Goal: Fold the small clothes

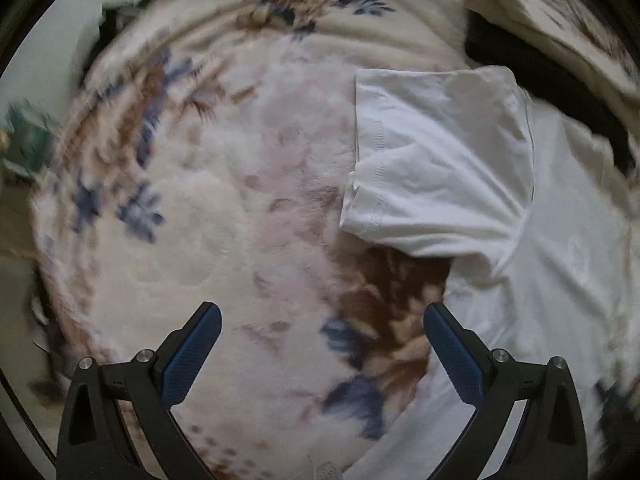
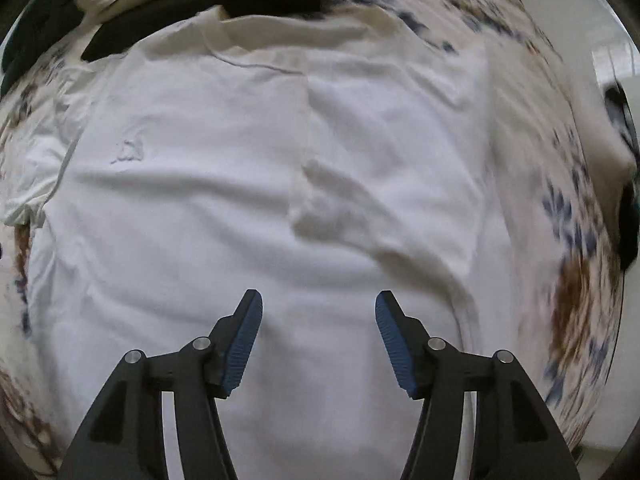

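Note:
A white t-shirt (image 2: 200,220) lies flat on a floral blanket (image 1: 200,200). In the right wrist view its right side is folded inward over the body, with the sleeve (image 2: 332,208) lying crumpled near the middle. My right gripper (image 2: 319,304) is open and empty above the shirt's lower body. In the left wrist view the shirt's spread left sleeve (image 1: 440,168) lies up and to the right of my left gripper (image 1: 322,314), which is open and empty over the blanket beside the shirt (image 1: 560,264).
A dark garment (image 2: 208,4) and a cream cloth (image 1: 560,20) lie beyond the shirt's collar. The blanket's edge (image 1: 52,208) drops off at the left, with floor beyond. A dark object (image 2: 624,208) sits at the blanket's right edge.

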`<state>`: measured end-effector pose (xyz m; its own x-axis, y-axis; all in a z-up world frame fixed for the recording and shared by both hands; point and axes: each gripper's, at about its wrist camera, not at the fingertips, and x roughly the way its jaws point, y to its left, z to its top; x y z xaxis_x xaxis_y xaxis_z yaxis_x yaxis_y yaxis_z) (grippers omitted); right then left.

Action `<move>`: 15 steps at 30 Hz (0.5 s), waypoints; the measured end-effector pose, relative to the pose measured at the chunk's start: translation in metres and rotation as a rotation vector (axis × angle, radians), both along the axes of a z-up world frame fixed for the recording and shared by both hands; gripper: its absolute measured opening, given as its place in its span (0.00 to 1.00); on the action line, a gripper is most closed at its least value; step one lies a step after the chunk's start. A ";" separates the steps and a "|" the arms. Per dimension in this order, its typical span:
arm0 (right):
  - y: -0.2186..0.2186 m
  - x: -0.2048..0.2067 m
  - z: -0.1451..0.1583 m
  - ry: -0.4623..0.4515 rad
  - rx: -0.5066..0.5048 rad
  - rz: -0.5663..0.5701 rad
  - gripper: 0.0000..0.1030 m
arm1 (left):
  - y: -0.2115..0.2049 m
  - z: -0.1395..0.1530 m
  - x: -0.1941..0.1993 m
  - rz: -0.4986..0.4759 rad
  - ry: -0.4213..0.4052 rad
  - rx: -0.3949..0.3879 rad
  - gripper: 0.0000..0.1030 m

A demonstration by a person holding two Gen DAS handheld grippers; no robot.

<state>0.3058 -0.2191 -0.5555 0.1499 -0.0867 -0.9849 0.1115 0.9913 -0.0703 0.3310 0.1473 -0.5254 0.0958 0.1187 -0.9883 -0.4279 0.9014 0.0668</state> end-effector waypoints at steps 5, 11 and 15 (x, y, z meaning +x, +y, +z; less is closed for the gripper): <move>-0.031 -0.008 -0.005 0.011 0.037 -0.154 0.59 | 0.042 -0.028 0.009 0.250 -0.094 -0.365 0.99; -0.062 -0.002 -0.009 -0.001 0.095 -0.313 0.59 | 0.064 -0.068 0.026 0.498 -0.166 -0.594 0.58; -0.081 0.010 -0.009 -0.007 0.105 -0.351 0.59 | 0.059 -0.054 0.048 0.417 -0.238 -0.480 0.06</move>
